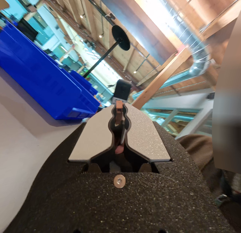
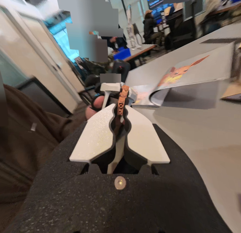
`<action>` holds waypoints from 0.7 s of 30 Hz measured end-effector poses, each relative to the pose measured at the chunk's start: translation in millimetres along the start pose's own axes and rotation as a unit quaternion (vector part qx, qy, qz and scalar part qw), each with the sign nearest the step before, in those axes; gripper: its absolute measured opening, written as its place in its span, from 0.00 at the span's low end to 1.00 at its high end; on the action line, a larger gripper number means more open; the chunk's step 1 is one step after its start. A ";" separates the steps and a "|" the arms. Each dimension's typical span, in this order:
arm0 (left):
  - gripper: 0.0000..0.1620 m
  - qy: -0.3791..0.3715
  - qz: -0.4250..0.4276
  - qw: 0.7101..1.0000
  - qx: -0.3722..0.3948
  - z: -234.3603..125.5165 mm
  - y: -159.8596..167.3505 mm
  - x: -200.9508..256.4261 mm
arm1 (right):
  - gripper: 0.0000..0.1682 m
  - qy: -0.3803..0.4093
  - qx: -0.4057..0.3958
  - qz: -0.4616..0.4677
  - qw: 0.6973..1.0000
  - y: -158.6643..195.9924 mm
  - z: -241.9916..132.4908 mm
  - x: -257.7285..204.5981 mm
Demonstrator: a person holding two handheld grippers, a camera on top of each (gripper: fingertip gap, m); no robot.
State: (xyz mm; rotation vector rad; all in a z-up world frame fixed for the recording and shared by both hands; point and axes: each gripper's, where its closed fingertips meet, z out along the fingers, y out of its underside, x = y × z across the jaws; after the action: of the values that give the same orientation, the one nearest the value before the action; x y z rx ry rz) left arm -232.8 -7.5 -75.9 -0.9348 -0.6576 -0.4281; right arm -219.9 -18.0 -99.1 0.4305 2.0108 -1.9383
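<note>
Fingers (image 2: 112,117) of both grippers pinch one brown brick strip (image 2: 121,105).

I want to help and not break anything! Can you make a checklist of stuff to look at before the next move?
1. Left gripper jaws shut on the brown brick piece: ok.
2. Right gripper jaws shut on the orange brick strip: ok.
3. Strip's upper bricks sit straight: not ok, they lean sideways.
4. The two brick parts lined up with each other: cannot tell.
5. Blue bin on the table clear of the left gripper: ok.
6. Picture booklet clear of the right gripper: ok.
</note>
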 end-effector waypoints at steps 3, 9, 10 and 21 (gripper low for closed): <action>0.06 -0.049 0.026 0.998 0.012 -5.6 -7.2 -9.6 | 0.04 0.068 -0.010 -0.136 0.988 -8.9 -6.1 -2.8; 0.06 -0.012 -0.016 0.999 0.035 -11.5 -15.3 -6.7 | 0.04 0.242 -0.064 -0.196 0.948 -25.1 -54.4 42.4; 0.06 -0.011 -0.012 0.999 0.030 -10.6 -13.8 -5.7 | 0.04 0.302 -0.084 -0.194 0.930 -27.5 -76.0 63.6; 0.06 -0.001 -0.024 1.000 -0.001 -3.9 -2.8 -4.2 | 0.15 0.500 -0.134 -0.138 0.844 -20.2 -185.0 144.9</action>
State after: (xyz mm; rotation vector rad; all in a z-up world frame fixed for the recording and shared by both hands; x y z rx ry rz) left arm -236.3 -12.1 -78.7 -0.9233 -0.6828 -0.4712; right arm -362.8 165.9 -136.3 1.3592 3.0583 -1.6569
